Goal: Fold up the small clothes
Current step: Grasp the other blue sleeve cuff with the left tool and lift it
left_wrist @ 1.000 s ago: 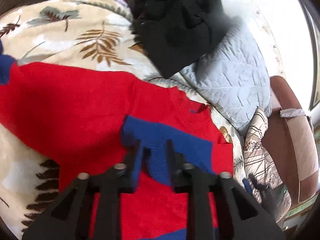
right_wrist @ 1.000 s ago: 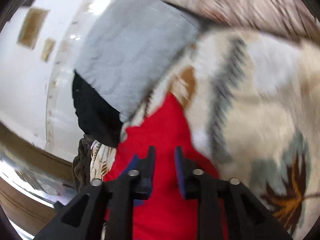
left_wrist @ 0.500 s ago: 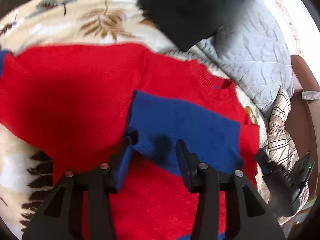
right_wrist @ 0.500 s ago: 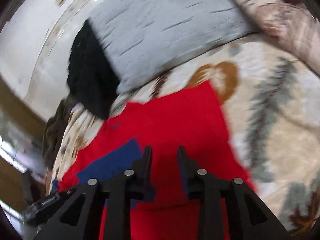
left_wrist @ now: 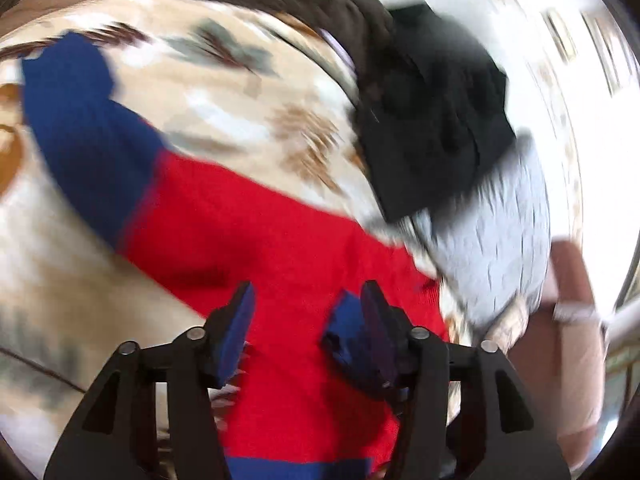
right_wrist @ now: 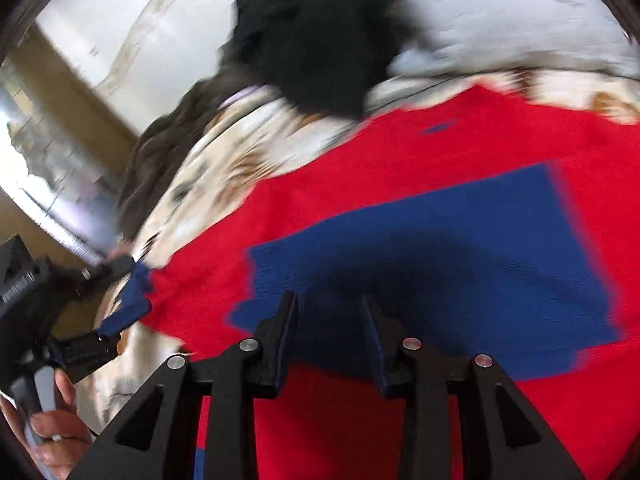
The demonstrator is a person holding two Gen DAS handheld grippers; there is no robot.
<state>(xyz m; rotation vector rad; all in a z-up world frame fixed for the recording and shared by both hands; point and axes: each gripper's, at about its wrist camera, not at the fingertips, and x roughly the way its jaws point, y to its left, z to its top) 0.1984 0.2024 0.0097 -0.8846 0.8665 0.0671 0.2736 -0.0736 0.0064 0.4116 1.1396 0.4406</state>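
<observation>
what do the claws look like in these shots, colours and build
Both the left claw and the right claw are matte black plastic with triangular cut-outs, silver pivot pins and dark blue pads on the fingers. No cables or sleeves show.

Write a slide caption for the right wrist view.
Open right gripper hovers over the red sweater with its blue sleeve folded across, on a leaf-print blanket.

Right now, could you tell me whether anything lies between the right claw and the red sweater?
Nothing visible does. The right claw hangs open directly over the red sweater, above its folded blue sleeve. The black garment lies farther off, beyond the collar.
</observation>
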